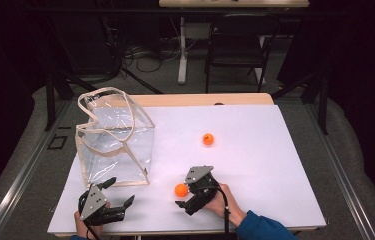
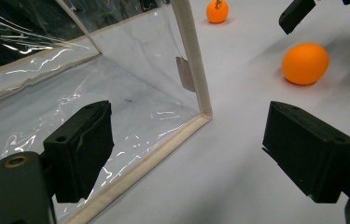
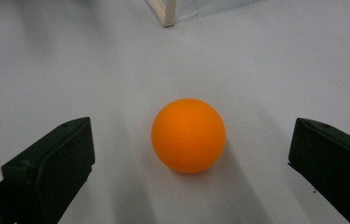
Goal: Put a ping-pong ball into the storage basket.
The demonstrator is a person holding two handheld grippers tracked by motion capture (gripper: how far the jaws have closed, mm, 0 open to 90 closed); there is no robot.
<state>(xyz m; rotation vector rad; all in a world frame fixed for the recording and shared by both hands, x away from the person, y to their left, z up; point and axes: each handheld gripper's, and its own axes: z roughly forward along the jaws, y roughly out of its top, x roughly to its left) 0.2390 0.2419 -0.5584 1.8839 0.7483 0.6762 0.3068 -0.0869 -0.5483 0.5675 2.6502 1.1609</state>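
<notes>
Near the front edge of the surface (image 1: 255,165), just left of its middle, the orange ball (image 1: 181,190) sits right ahead of your right tongs (image 1: 186,194), which are spread wide and grip nothing. From the right gripper view the ball (image 3: 188,135) lies centred between the two black jaws, with bare white gaps on both sides, so neither jaw touches it yet. A ball has no long axis, so any closing line through its middle will do; it may roll if one jaw meets it first.

Your left tongs (image 1: 112,195) are also released and empty, at the front-left corner, pointing at the lower front edge of the clear bag (image 1: 115,145). Your right hand is plainly the nearer one to the ball.

Open room lies toward the right edge and the far edge. A second orange ball (image 1: 208,139) rests well apart, toward the middle of the surface. The bag stands upright to the ball's left, near but not touching, its mouth open upward.
</notes>
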